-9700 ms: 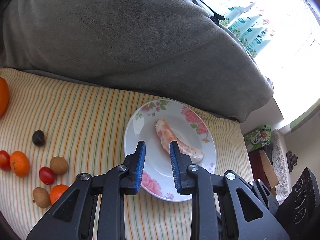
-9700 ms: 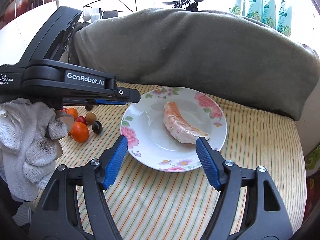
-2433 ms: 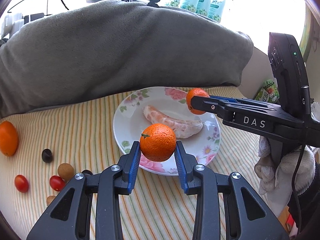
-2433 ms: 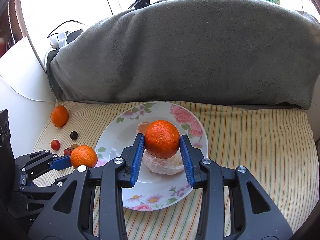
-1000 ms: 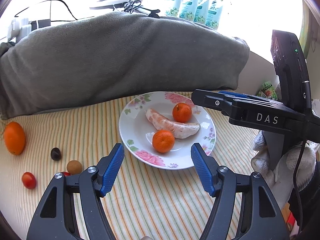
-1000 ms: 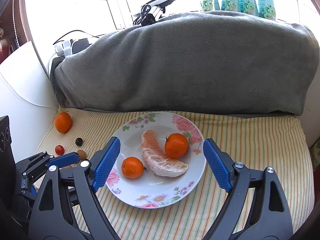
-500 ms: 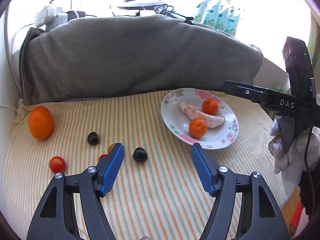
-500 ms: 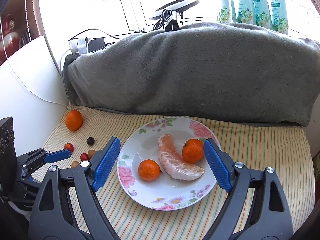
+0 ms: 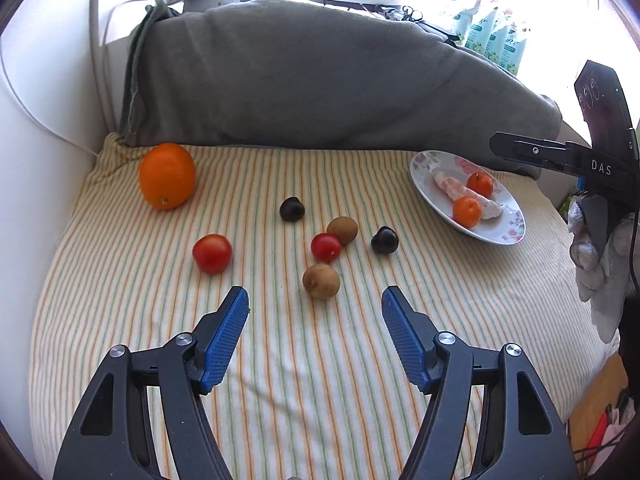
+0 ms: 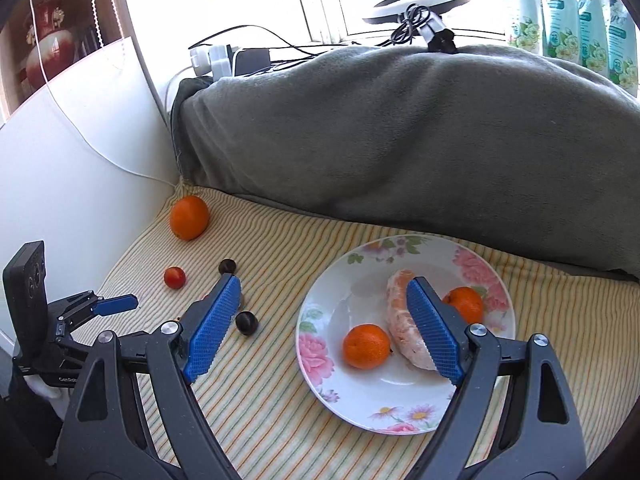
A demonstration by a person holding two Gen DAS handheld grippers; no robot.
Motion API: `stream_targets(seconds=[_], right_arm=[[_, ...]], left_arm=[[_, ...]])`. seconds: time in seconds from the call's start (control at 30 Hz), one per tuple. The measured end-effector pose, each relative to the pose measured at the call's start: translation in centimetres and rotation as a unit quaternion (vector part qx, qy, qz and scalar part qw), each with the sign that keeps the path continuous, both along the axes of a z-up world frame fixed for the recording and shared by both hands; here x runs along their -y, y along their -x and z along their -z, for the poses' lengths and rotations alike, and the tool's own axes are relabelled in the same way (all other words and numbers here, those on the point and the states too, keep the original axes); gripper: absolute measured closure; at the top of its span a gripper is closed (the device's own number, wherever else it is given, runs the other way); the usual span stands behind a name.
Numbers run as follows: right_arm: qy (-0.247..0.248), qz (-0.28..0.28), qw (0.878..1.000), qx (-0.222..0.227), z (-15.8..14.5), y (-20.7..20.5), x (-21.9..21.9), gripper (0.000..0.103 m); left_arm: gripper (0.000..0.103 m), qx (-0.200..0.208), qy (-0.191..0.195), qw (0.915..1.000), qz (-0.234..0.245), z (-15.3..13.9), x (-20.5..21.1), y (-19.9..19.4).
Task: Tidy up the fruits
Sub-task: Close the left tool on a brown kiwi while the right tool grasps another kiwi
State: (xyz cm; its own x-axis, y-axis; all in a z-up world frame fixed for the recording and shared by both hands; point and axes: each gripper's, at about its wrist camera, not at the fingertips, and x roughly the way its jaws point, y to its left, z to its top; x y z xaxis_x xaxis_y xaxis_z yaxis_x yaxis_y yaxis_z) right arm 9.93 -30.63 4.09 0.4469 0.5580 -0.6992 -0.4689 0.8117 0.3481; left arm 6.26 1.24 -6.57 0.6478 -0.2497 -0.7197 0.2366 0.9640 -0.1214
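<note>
Left gripper point(image 9: 315, 306): black frame, blue ribbed pads, fingers spread wide, nothing between them; it hangs over the near part of the striped cloth point(image 9: 280, 392).
Right gripper point(image 10: 323, 316): same build, fingers spread wide and empty, poised over the near-left rim of the white floral plate point(image 10: 320, 376).
Nearest loose fruit: a small brown round fruit point(image 9: 321, 281) lies just beyond the left pads, close to their midline, slightly right of centre.
Cluster behind it: a small red tomato point(image 9: 326, 247), a second brown fruit point(image 9: 342, 230) and a dark glossy fruit point(image 9: 384, 240), close together.
Further left: another red tomato point(image 9: 212, 253), apart from the cluster.
Beyond: a second dark fruit point(image 9: 292, 209); a large orange point(image 9: 167, 176) far left against the grey blanket point(image 9: 320, 80).
Plate contents: two small mandarins point(image 10: 366, 346) and a peeled citrus segment point(image 10: 402, 320), at the far right in the left wrist view.
Decisive relation: the loose fruits sit straight ahead of the left gripper and left of the right one; the left hand is judged nearer.
Axis: the brown fruit is near-round, so no approach angle is favoured.
Risk: it may roll on the soft cloth.
</note>
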Motion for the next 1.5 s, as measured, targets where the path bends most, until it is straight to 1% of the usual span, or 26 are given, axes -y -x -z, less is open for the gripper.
stream_targets(seconds=[0.2,0.27,0.33,0.4,0.43,0.47,0.53,0.6,0.77,0.83,0.9,0.93,1.0,1.17,1.23,1.5], right_arm=[[0.018,-0.06,0.998,0.0,0.5,0.2,-3.9,0.016],[0.027,-0.082,0.996,-0.003,0.8,0.2,-5.3,0.023],[0.033,-0.105,0.994,-0.01,1.2,0.3,-6.6,0.027],[0.043,-0.123,0.991,-0.014,1.7,0.3,-7.8,0.029],[0.047,-0.132,0.99,-0.015,1.9,0.3,-8.4,0.032],[0.051,-0.141,0.988,-0.018,2.2,0.3,-9.0,0.038],[0.058,-0.159,0.985,-0.026,2.8,0.3,-9.9,0.043],[0.071,-0.174,0.982,-0.029,3.3,0.3,-10.8,0.045],[0.097,-0.21,0.972,-0.034,4.6,0.5,-12.8,0.053],[0.104,-0.221,0.969,-0.036,5.0,0.5,-13.4,0.055],[0.109,-0.231,0.966,-0.04,5.4,0.3,-13.9,0.062],[0.11,-0.235,0.965,-0.043,5.6,0.2,-14.0,0.064],[0.113,-0.241,0.963,-0.047,6.0,0.0,-14.4,0.064],[0.119,-0.257,0.958,-0.049,6.5,-0.3,-15.4,0.065],[0.122,-0.262,0.956,-0.05,6.7,-0.4,-15.5,0.065],[0.125,-0.274,0.952,-0.058,7.7,-1.1,-16.6,0.065]], left_arm=[[0.034,-0.002,0.012,0.9999,-0.002,0.3,-0.7,0.8],[0.035,-0.003,0.018,0.9998,-0.001,0.5,-0.6,1.0],[0.039,-0.005,0.02,0.9998,0.0,0.7,-0.4,1.1],[0.041,-0.008,0.025,0.9997,0.0,1.0,-0.4,1.1],[0.042,-0.01,0.028,0.9996,0.0,1.2,-0.4,1.0],[0.042,-0.012,0.029,0.9995,0.0,1.3,-0.4,1.0],[0.044,-0.016,0.031,0.9994,0.001,1.6,-0.3,0.9],[0.047,-0.02,0.031,0.9993,0.003,1.9,-0.2,0.6],[0.049,-0.029,0.032,0.999,0.011,2.5,0.5,-0.1],[0.051,-0.031,0.031,0.9989,0.017,2.5,0.8,-0.4],[0.052,-0.032,0.028,0.9989,0.022,2.6,1.2,-0.7],[0.056,-0.033,0.026,0.9988,0.024,2.6,1.4,-0.9],[0.06,-0.036,0.024,0.9987,0.026,2.7,1.6,-1.3],[0.061,-0.046,0.024,0.9984,0.022,3.3,1.5,-2.5],[0.063,-0.049,0.024,0.9983,0.022,3.4,1.5,-2.8],[0.064,-0.059,0.018,0.9977,0.026,4.2,1.8,-3.9]])
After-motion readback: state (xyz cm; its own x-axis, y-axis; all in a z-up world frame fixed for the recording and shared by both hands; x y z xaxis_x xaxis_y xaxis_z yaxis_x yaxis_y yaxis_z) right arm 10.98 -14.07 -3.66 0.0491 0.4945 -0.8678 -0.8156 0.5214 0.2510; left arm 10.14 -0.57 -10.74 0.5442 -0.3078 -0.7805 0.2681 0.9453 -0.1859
